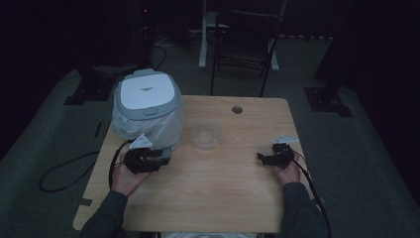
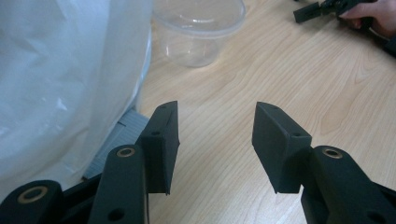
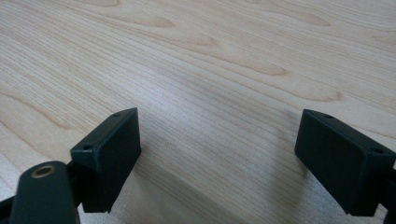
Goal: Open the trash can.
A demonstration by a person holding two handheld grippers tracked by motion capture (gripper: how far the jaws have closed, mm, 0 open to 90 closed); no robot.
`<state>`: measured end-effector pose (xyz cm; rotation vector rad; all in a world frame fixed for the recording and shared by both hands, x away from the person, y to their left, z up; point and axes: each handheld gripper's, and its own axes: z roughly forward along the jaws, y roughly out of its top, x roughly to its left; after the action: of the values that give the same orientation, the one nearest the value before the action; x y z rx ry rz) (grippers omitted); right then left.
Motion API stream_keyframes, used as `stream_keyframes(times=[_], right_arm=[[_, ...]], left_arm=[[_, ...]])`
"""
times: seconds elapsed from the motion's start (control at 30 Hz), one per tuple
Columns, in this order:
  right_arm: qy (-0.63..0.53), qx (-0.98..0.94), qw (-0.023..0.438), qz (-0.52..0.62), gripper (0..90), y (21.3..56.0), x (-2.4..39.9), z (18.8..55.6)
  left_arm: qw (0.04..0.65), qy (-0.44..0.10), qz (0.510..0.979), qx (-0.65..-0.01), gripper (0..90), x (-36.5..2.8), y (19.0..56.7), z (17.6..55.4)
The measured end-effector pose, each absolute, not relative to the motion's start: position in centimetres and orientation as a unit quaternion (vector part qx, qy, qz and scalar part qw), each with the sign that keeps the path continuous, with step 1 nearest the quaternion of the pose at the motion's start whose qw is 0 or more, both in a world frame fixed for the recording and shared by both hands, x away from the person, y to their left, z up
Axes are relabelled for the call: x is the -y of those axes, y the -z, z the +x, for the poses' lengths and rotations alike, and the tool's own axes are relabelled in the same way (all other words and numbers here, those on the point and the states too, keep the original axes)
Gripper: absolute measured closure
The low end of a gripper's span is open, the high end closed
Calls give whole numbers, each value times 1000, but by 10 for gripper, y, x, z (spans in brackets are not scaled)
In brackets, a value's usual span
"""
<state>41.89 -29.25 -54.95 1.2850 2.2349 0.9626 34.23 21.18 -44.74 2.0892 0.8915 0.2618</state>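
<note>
One cooker (image 1: 147,101), wrapped in a white plastic bag (image 2: 60,79), is seen at the back left of the tabletop (image 1: 213,188). One clear bowl (image 1: 206,134) is placed just beside it, near the middle. Two grippers are held, one in each hand. The left gripper (image 1: 166,156) is kept just in front of the cooker, near the bag; in the left gripper view its jaws are seen apart, with nothing between them, above bare wood. The right gripper (image 1: 261,158) is held near the right edge, well apart from the bowl. Its jaws are also wide apart, and nothing is clamped by them. One round hole (image 1: 237,109) is seen near the far edge.
</note>
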Motion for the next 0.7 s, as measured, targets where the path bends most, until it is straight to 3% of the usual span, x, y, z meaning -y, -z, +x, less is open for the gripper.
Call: stream_keyframes(times=[0.7], right_arm=[[-343, -797, 194, 458, 135, 549, 293, 419]], left_arm=[[434, -110, 827, -340, 551, -214, 410, 346]])
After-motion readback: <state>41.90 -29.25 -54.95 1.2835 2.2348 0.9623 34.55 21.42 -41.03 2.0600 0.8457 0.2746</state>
